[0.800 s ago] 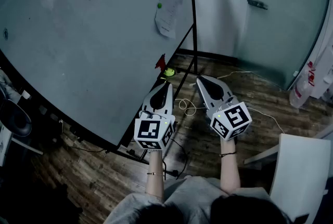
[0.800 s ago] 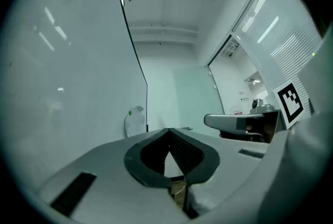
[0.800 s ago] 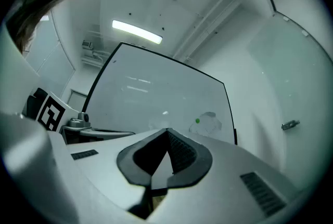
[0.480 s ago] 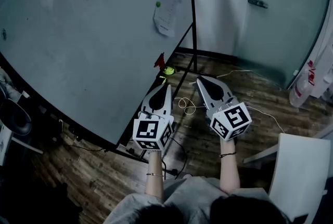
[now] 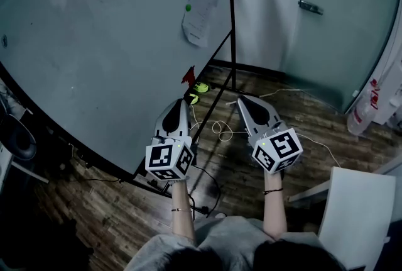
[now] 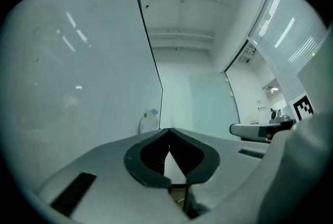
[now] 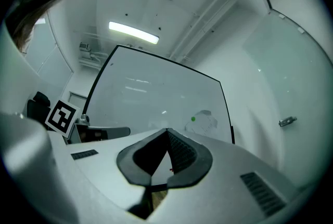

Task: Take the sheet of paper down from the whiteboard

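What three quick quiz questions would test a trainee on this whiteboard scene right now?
1. True or false: the crumpled white sheet of paper hangs on the large whiteboard under a small round green magnet.
2. The left gripper is: A) wide open; B) shut and empty; C) shut on the paper.
3. Does the right gripper touch the paper?
Key: 1 true; 2 B; 3 no, it is shut and apart from the paper.

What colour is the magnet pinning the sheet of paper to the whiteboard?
Green. The small round magnet shows best in the head view.
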{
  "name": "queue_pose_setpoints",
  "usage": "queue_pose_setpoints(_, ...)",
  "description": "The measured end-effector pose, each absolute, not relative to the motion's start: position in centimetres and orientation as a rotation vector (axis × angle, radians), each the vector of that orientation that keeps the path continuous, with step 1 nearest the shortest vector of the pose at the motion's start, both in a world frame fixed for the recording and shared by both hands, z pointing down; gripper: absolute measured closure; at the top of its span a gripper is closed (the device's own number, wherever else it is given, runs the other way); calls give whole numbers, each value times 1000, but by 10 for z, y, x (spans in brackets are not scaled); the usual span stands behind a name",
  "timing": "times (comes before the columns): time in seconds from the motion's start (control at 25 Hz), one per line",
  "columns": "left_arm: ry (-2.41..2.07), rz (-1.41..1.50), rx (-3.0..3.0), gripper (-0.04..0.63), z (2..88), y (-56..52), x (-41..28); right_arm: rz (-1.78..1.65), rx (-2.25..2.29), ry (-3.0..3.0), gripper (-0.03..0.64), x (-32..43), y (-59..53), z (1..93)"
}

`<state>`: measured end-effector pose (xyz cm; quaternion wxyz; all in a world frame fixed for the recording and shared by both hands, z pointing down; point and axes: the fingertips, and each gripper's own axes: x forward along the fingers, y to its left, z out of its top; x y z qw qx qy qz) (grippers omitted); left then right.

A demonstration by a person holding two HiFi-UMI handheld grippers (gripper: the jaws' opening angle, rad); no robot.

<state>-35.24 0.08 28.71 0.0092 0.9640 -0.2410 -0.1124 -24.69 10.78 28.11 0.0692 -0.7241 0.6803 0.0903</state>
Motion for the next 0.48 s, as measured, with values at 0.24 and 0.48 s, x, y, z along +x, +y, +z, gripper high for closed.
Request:
queue_pose_setpoints(0.24, -715, -311, 3040, 590, 294, 24, -332, 256, -2151, 2086, 615, -243, 116, 287)
queue_pose_setpoints(0.48, -734, -243, 3044, 591, 312, 32, -326, 203, -2134, 2097, 615, -232, 117, 302)
